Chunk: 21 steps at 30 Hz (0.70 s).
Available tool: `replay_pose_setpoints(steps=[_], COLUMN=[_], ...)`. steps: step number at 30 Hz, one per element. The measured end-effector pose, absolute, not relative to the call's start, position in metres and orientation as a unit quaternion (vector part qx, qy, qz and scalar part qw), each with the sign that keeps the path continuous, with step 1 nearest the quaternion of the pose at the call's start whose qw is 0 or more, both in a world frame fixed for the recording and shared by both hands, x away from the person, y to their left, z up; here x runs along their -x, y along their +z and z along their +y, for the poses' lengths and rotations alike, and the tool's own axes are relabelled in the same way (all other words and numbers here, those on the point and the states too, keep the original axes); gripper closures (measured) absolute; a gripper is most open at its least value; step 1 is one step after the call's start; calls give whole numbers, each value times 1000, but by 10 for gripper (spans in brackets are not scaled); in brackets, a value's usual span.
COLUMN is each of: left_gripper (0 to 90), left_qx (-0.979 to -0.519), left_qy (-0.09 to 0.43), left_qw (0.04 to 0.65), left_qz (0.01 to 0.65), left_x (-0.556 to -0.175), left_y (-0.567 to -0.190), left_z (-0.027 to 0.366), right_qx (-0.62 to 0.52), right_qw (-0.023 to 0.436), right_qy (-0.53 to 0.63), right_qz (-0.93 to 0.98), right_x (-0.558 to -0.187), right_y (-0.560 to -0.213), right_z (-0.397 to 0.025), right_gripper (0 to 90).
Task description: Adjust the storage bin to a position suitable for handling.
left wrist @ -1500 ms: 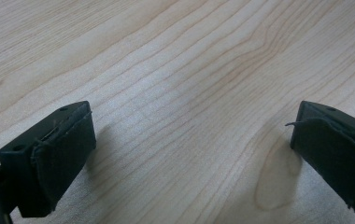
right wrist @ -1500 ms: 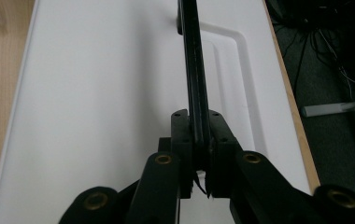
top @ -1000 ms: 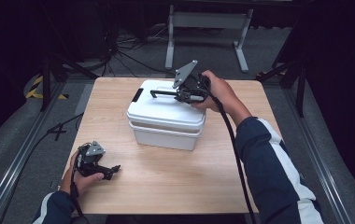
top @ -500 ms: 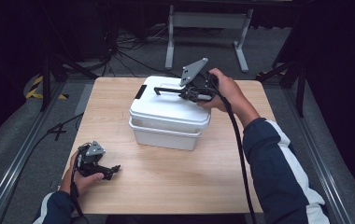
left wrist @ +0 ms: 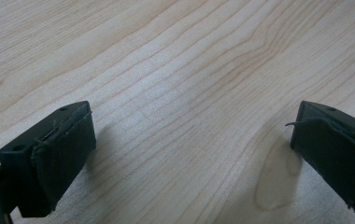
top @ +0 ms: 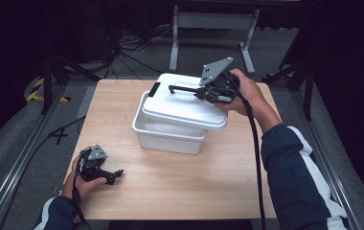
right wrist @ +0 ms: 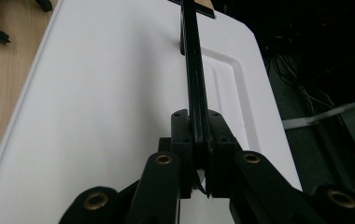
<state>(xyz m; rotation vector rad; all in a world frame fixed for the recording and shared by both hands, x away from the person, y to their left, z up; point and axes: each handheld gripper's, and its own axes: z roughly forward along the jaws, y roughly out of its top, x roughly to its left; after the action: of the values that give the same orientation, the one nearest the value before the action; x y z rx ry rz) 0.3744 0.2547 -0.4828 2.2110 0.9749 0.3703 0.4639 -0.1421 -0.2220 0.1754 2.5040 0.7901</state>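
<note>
High view gave me the white lid [top: 185, 103] lifted askew over its white bin [top: 168, 134], my right gripper [top: 208, 92] pinching the thin black handle [right wrist: 195, 84]. With so narrow a grip, I judged the lid could swing or slip back. Left gripper [top: 104, 173] rested spread on the table [top: 180, 191].

Our right gripper [top: 200, 92] is raised, arm outstretched, its jaws clamped tight together. Our left gripper [top: 107, 176] rests low near us, its jaws spread wide apart.
</note>
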Motion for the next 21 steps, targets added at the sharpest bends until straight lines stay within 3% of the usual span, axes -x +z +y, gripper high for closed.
replay_pose_setpoints(steps=[21], left_gripper=[5], left_qx=[-850], left_qy=[142], left_qw=[341], left_qz=[375], left_x=[-374], left_y=[-483], left_z=[255], right_qx=[-94], right_qw=[280], right_qy=[296], right_qz=[908], right_x=[-445], right_y=[-211], right_z=[-207], right_gripper=[843])
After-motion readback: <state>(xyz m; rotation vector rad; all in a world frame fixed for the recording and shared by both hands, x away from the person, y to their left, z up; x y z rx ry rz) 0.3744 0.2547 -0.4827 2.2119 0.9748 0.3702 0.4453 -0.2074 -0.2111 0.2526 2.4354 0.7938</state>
